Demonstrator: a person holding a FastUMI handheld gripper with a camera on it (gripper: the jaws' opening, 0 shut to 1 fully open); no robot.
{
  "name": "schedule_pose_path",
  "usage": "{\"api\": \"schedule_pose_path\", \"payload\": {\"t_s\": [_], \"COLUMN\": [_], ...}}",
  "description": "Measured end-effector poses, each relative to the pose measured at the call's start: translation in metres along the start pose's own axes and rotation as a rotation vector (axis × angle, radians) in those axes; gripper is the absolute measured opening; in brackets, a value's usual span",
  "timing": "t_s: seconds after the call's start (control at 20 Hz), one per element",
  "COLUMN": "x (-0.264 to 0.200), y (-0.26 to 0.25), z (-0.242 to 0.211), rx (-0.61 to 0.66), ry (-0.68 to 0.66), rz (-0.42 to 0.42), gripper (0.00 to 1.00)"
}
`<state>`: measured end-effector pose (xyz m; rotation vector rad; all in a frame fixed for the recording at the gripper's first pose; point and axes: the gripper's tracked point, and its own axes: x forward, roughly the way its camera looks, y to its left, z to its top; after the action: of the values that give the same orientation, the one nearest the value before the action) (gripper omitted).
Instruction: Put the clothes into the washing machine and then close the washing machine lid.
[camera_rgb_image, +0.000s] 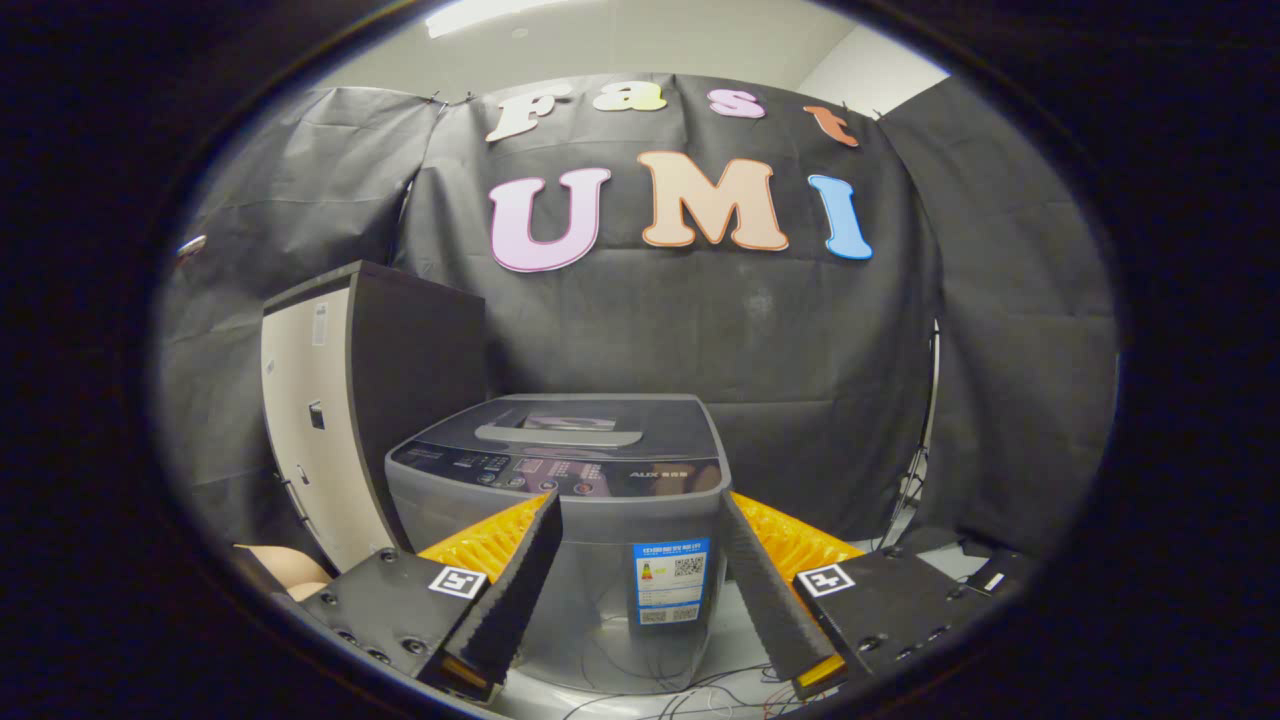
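gripper (640, 520) sits low and nearest, fingers (515, 590) spread wide w/ nothing between them but open air; they frame the front of the washer (560, 520) just ahead. finger faces look ridged, foam-like, wedge-shaped; ribbed plastic behind them, flat blocks w/ square markers at the base. something pale and rounded shows by the left block, maybe part of a hand, can't tell.

washer: squat grey plastic box, rounded corners, smooth matte sides, sticker on the front wall, thin wires trailing on the floor under it. glossy dark control strip along the top front edge. behind that the lid (575, 425), flat w/ a long moulded handle bar and a small window. lid looks down and flush, so it prob needs lifting before anything goes in.

clothes: can't make any out around the washer, so can't say where they are, or if some are inside already.

risks, as i judge them: fingers slipping off the smooth lid handle; lid dropping back if let go early; soft cloth bunching or hanging over the rim and stopping the lid from seating; snagging the wires on a low approach.

left of the washer, touching or nearly, a tall cabinet (330, 400), pale front, dark side, hard flat panels. beyond all of it, creased black cloth wall.
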<state>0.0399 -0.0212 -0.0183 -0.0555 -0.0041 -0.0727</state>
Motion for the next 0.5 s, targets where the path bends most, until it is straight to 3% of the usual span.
{"api": "schedule_pose_path", "payload": {"t_s": [0.5], "x": [-0.0043], "y": [0.0040], "z": [-0.0067], "rx": [-0.006], "ry": [0.012], "rz": [0.005], "gripper": [0.97]}}
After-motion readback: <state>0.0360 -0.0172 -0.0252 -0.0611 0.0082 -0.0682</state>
